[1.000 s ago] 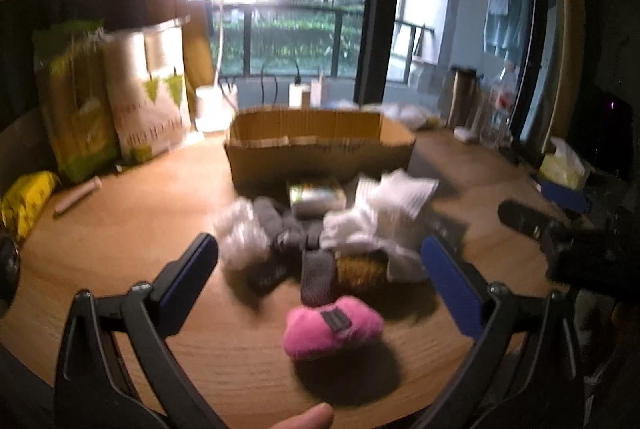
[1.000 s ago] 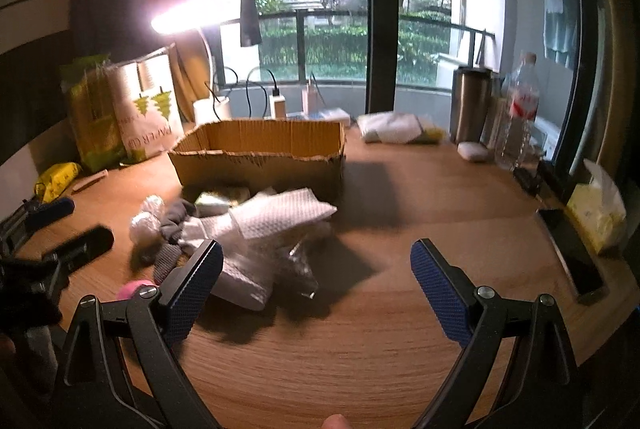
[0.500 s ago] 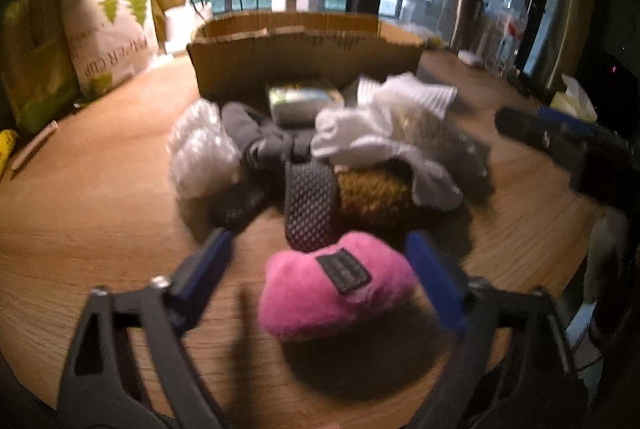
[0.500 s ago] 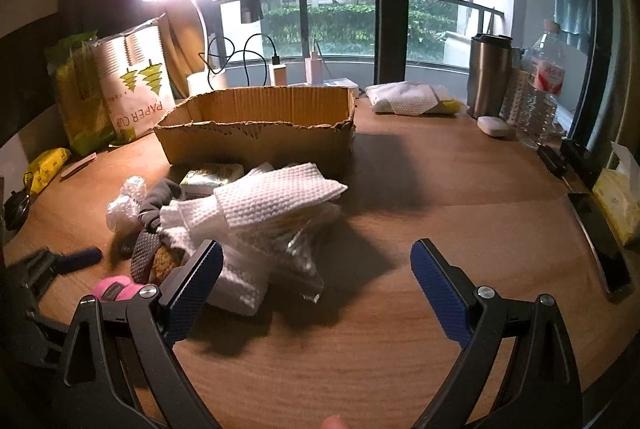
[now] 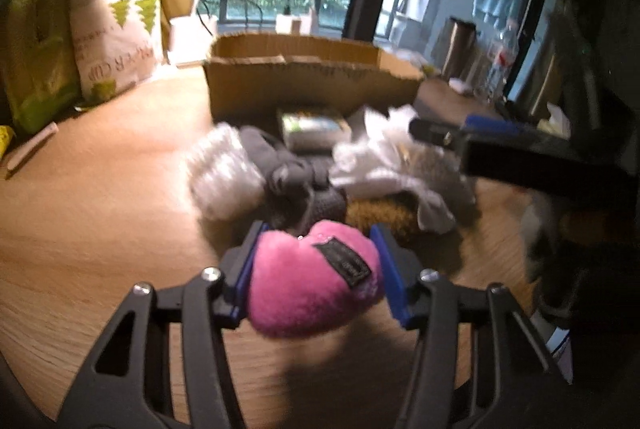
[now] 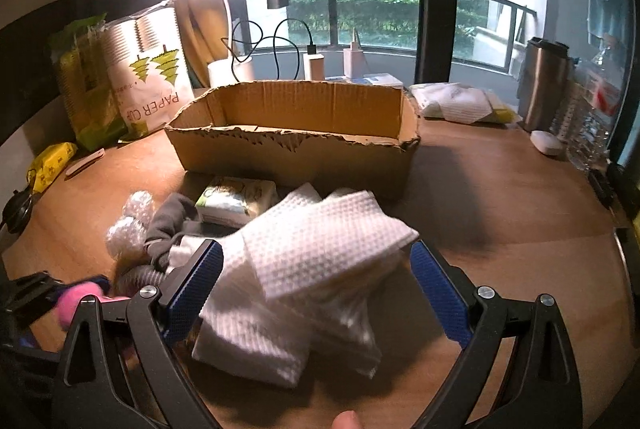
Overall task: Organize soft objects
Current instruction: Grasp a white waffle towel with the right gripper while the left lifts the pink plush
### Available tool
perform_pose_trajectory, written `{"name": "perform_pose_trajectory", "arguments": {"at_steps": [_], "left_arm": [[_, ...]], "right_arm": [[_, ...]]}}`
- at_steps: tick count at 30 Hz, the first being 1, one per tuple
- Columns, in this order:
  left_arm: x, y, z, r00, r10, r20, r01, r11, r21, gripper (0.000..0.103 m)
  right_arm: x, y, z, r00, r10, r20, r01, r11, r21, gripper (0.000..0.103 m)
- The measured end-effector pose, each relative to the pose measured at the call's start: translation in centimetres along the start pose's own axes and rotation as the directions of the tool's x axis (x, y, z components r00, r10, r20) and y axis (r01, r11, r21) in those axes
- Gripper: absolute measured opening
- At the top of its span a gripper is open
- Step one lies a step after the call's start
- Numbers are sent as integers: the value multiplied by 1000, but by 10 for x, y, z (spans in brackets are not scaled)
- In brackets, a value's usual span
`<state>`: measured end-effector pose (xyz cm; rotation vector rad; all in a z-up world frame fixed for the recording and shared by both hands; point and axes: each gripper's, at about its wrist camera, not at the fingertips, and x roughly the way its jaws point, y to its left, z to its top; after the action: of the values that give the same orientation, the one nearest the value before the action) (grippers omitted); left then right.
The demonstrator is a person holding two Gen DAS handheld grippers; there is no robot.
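Observation:
A pink plush toy (image 5: 312, 277) with a black label sits between the blue pads of my left gripper (image 5: 316, 233). The jaws are closing and both pads touch its sides. The same toy shows at the lower left in the right wrist view (image 6: 76, 301). Behind it lies a pile: bubble wrap (image 5: 224, 181), grey socks (image 5: 288, 173), a tissue pack (image 6: 236, 201) and white waffle cloths (image 6: 328, 229). My right gripper (image 6: 316, 253) stands open with the cloths between its fingers, not pressed. A torn cardboard box (image 6: 296, 153) stands open behind the pile.
A paper cup bag (image 6: 148, 89) and green packs stand at the back left, and a yellow packet (image 6: 52, 165) lies near the left edge. A steel tumbler (image 6: 540, 81) and a water bottle (image 6: 588, 109) stand at the back right.
My left gripper came down onto the pink plush and its jaws narrowed from wide open to touching it. My right gripper moved forward over the white cloths, still open.

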<state>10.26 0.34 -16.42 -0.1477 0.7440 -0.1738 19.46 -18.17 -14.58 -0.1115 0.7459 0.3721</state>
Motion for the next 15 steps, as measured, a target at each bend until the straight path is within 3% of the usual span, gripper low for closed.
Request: {"name": "perform_pose_trajectory", "arguments": {"at_steps": [1, 3, 7, 9, 12, 15], "left_arm": [[-3, 3, 4, 1000, 3, 11, -3, 1000, -4, 54], [-8, 6, 9, 999, 8, 33, -8, 1000, -8, 54], [-13, 8, 17, 998, 9, 61, -8, 1000, -8, 54], [-15, 9, 19, 997, 7, 72, -7, 1000, -7, 54], [-19, 8, 22, 996, 10, 90, -10, 1000, -4, 54], [-22, 6, 29, 994, 10, 110, -9, 1000, -7, 54]], "right_arm": [[4, -1, 1, 1000, 1, -9, -1, 1000, 7, 96], [11, -3, 4, 1000, 5, -25, -4, 1000, 25, 81], [19, -4, 4, 998, 8, -56, -6, 1000, 26, 64], [19, -3, 4, 998, 21, -59, -20, 999, 26, 38], [11, -4, 5, 999, 27, -36, -26, 999, 28, 24], [-3, -4, 9, 1000, 27, 3, -27, 999, 17, 18]]}}
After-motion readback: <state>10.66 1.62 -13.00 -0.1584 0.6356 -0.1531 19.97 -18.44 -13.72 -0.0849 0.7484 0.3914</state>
